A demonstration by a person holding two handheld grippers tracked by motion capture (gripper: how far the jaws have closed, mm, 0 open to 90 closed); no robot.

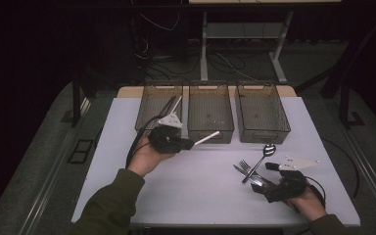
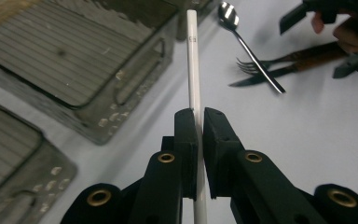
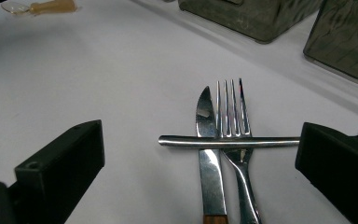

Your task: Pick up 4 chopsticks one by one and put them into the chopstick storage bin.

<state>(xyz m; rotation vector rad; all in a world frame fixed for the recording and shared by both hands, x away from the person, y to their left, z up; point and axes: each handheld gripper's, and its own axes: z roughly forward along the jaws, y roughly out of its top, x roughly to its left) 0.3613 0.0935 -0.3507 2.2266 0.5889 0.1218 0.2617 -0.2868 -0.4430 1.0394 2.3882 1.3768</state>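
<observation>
Left gripper view shows your left gripper (image 2: 199, 135) clamped on the white stick (image 2: 193, 70), lifted near the baskets.
High view counts three baskets (image 1: 210, 128); one knife (image 1: 241, 171), fork (image 1: 246, 165), spoon (image 1: 263, 154); your right gripper (image 3: 200, 158) gapes around them.

Not much to read from where I'm sitting. The only marking I can spot is a tiny dark print on the white stick (image 2: 194, 70), up near its far end in the upper middle of the left gripper view. It looks like a couple of small characters, but it's too small and soft for me to make out what they say. No labels, brands or numbers I can read on the baskets, the cutlery or the table in the high view or the right gripper view.
</observation>
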